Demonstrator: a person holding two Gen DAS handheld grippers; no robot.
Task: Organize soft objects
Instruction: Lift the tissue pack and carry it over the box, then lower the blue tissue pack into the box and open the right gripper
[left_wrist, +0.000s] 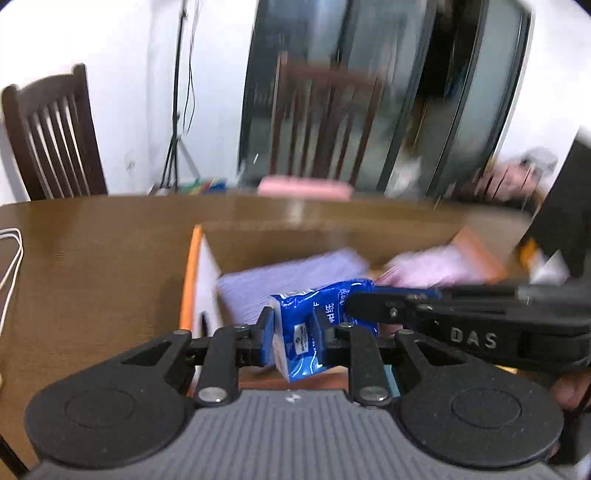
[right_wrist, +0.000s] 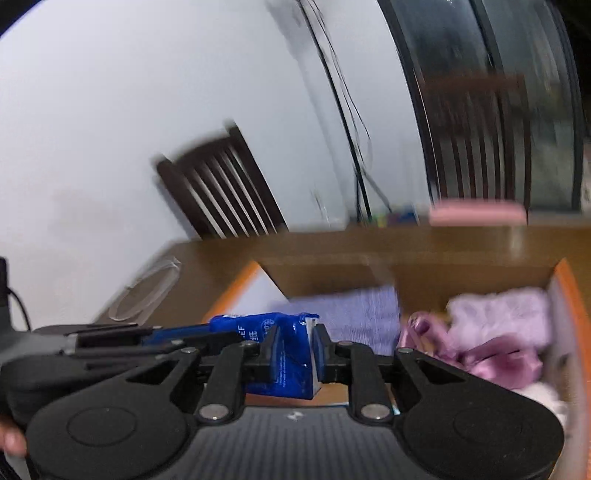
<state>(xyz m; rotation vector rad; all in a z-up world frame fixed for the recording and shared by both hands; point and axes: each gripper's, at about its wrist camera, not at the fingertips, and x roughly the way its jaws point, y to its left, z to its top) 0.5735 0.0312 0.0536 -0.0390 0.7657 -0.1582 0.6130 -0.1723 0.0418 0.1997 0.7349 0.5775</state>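
1. Above the open cardboard box (left_wrist: 207, 258) on the brown table (left_wrist: 92, 251), a blue tissue pack (left_wrist: 314, 328) hangs between both grippers.
2. Left gripper (left_wrist: 295, 328) pinches one end of the pack — jaws nearly closed on it.
3. Right gripper (right_wrist: 295, 350) clamps the other end the same way.
4. Inside the box lie a lavender folded cloth (right_wrist: 354, 314) and crumpled pink fabric (right_wrist: 498, 332) — both blurred.
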